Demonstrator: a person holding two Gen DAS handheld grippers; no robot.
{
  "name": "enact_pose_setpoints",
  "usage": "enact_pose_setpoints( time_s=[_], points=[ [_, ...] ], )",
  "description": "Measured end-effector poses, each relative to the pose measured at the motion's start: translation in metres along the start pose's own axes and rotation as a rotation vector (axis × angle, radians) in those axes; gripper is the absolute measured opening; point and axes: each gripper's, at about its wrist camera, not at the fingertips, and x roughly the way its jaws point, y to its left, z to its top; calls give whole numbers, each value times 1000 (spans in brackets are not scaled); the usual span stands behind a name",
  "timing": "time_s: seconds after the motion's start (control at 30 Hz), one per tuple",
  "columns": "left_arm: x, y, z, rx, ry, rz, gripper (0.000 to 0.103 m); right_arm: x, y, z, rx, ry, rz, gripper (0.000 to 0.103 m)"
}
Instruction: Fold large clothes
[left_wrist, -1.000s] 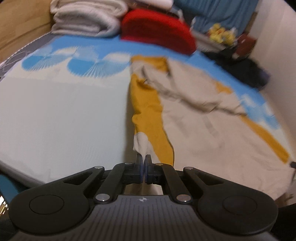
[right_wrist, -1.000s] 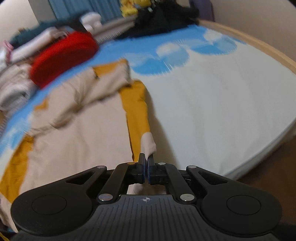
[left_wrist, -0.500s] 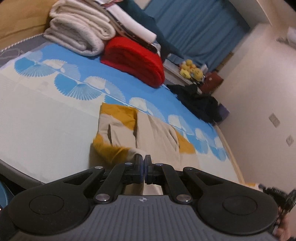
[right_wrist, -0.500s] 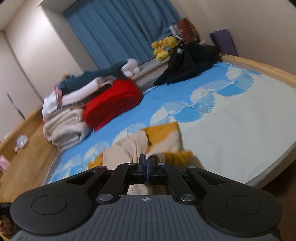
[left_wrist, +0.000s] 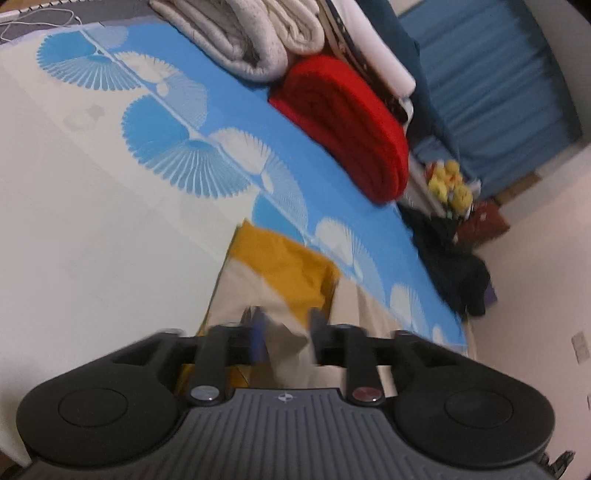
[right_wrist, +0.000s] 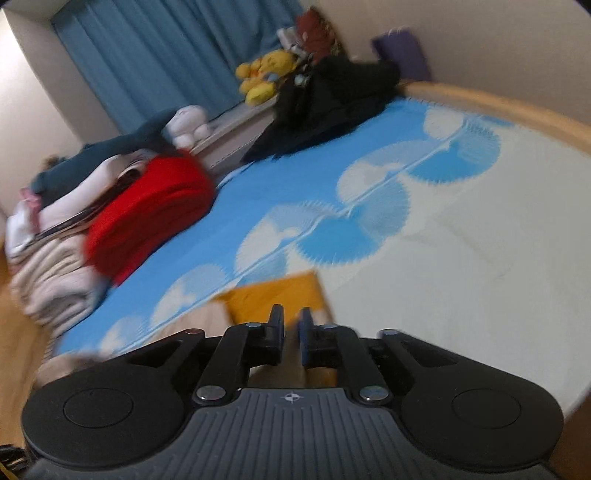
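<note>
Two grippers hang over a bed whose cover (left_wrist: 92, 229) is pale cream at the near side and bright blue with white fan shapes farther back. Both views are blurred.

In the left wrist view, the left gripper (left_wrist: 286, 338) has its jaws standing apart; they have just been opening. A fold of the beige and mustard-yellow garment (left_wrist: 280, 273) rises between them, and the blur hides whether either pad still touches the cloth. The garment lies bunched just beyond the fingers, its yellow panel on the far side and beige cloth running off to the right along the blue band.

In the right wrist view, the right gripper (right_wrist: 291, 332) shows a narrow gap between its jaws, which have also just been opening. No cloth is pressed in that gap. The same garment (right_wrist: 273, 299) sits right under and beyond the tips, a yellow patch in front and beige cloth trailing to the left.

Farther back on the bed lies a folded red blanket (left_wrist: 351, 129), with rolled cream blankets (left_wrist: 251, 37) beside it and more folded laundry stacked behind. A heap of black clothes (right_wrist: 328, 99) lies at the far edge of the bed, yellow plush toys (right_wrist: 264, 74) sit behind it, and a blue curtain (right_wrist: 159, 55) hangs along the far wall.
</note>
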Motion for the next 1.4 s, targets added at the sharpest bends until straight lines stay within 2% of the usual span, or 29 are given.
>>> enact_pose_setpoints(
  time_s=[0.03, 0.1, 0.17, 0.27, 0.33, 0.37, 0.4, 0.47, 0.57, 0.7, 0.83, 0.87, 1.0, 1.07, 1.1, 1.17, 1.2, 1.23, 1.3, 1.4],
  points=[
    [4, 4, -2, -6, -8, 8, 42, 8, 6, 0, -49, -25, -21, 14],
    [14, 11, -9, 0, 35, 39, 42, 26, 9, -4, -105, -25, -54, 17],
    [22, 13, -14, 34, 73, 95, 42, 43, 2, -14, -99, 14, -47, 19],
    [31, 10, -20, 107, 83, 133, 42, 66, -15, -36, -98, 63, -67, 23],
    [41, 11, -25, 141, 98, 172, 42, 87, -26, -47, -67, 169, -103, 26],
    [48, 12, -27, 155, 109, 192, 42, 93, -29, -51, -40, 200, -87, 27],
    [54, 13, -28, 167, 120, 214, 42, 97, -33, -55, -31, 211, -64, 33],
    [65, 12, -28, 185, 121, 238, 42, 108, -34, -59, -72, 235, -103, 36],
    [81, 6, -29, 222, 126, 268, 52, 123, -39, -63, -79, 286, -138, 39],
    [104, 3, -29, 241, 148, 308, 55, 143, -43, -70, -79, 374, -125, 47],
    [119, 5, -26, 216, 160, 335, 55, 152, -41, -76, -116, 399, -140, 48],
    [122, 6, -25, 207, 160, 334, 55, 153, -41, -76, -116, 403, -140, 46],
    [131, 5, -25, 211, 161, 342, 55, 148, -35, -75, -157, 382, -111, 10],
    [135, 3, -26, 226, 165, 343, 54, 144, -31, -74, -190, 360, -89, 6],
    [137, 2, -27, 234, 164, 343, 53, 141, -30, -72, -201, 350, -84, 4],
    [137, -1, -27, 255, 156, 336, 40, 136, -28, -70, -213, 326, -74, 3],
    [136, -3, -27, 267, 152, 334, 18, 133, -27, -69, -212, 311, -64, 2],
    [134, -4, -27, 283, 141, 339, 3, 129, -25, -67, -211, 292, -52, 2],
    [124, -11, -23, 306, 100, 317, 2, 121, -23, -62, -207, 250, -28, 2],
    [98, -27, -16, 342, -20, 262, 2, 106, -17, -53, -203, 162, 13, 2]
  ],
)
